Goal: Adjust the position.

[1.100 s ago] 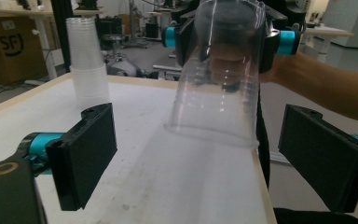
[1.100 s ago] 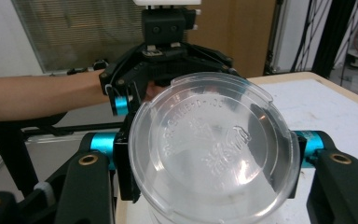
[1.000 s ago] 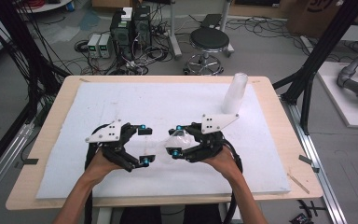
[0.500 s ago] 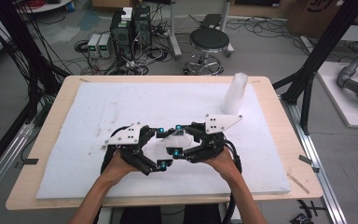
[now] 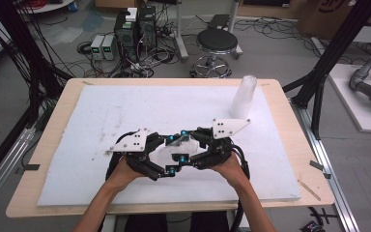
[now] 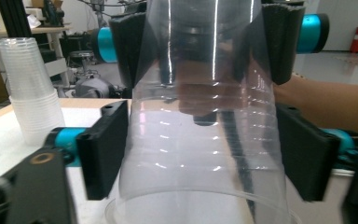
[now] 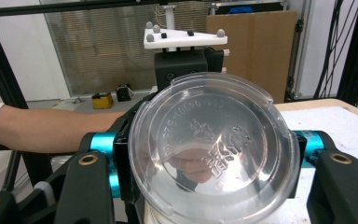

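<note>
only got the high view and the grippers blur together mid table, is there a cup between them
observer: yes, the left gripper view shows a clear cup held sideways, with the left gripper closed on its wider part.
operator: does the right one have it too
observer: yes, in that same view the right gripper's pads clamp the narrower end, farther from the camera.
operator: which way does the bottom point
observer: toward the right gripper; the right gripper view looks straight at the cup's round base and its embossed lettering.
</note>
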Tool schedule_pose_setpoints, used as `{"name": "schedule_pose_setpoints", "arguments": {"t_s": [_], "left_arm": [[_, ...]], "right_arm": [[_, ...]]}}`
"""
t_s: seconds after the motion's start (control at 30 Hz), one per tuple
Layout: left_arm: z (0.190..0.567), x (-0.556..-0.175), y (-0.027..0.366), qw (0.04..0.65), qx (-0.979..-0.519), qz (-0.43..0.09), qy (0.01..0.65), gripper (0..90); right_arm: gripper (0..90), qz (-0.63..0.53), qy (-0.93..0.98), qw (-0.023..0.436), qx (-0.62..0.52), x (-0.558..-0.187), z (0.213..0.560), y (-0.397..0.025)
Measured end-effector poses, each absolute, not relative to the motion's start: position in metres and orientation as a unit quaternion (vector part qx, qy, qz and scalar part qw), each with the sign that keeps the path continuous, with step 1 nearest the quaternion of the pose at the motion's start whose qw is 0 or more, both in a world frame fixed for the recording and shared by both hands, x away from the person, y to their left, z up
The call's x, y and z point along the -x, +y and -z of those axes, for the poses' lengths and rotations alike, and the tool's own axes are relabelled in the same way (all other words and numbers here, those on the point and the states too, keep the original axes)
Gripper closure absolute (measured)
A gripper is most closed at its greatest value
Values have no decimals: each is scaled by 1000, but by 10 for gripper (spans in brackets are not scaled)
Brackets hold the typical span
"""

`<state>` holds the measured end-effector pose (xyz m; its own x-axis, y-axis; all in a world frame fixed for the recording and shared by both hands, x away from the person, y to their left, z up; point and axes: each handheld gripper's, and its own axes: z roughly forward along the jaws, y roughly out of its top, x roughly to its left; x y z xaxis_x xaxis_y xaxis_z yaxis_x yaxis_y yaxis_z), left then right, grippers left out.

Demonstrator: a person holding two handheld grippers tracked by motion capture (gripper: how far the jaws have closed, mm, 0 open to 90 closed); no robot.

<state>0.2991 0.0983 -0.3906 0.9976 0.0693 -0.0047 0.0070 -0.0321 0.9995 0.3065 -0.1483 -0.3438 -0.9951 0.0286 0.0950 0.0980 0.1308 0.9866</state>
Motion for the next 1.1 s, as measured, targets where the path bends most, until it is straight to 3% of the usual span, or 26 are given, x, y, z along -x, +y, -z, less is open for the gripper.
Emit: {"name": "schedule_pose_setpoints", "arguments": {"t_s": [0.27, 0.3, 0.33, 0.37, 0.73, 0.93, 1.1], "left_arm": [[390, -299, 100, 695, -718, -30, 23, 327], [390, -299, 100, 695, -718, -31, 23, 327], [390, -299, 100, 695, -718, -31, 23, 328], [390, -299, 101, 695, -718, -32, 24, 328], [388, -298, 110, 674, -737, -31, 32, 326], [373, -300, 120, 611, -790, -18, 42, 327], [357, -302, 118, 516, -856, -16, 31, 329]], "right_arm": [[396, 659, -751, 27, 39, -307, 344, -148], [318, 658, -752, 23, 42, -306, 345, -147], [318, 658, -752, 23, 42, -306, 345, -147], [124, 647, -760, 10, 61, -305, 344, -145], [124, 636, -769, 11, 58, -305, 343, -151], [124, 600, -797, 5, 60, -303, 344, -158], [125, 539, -841, -12, 44, -301, 340, -161]]}}
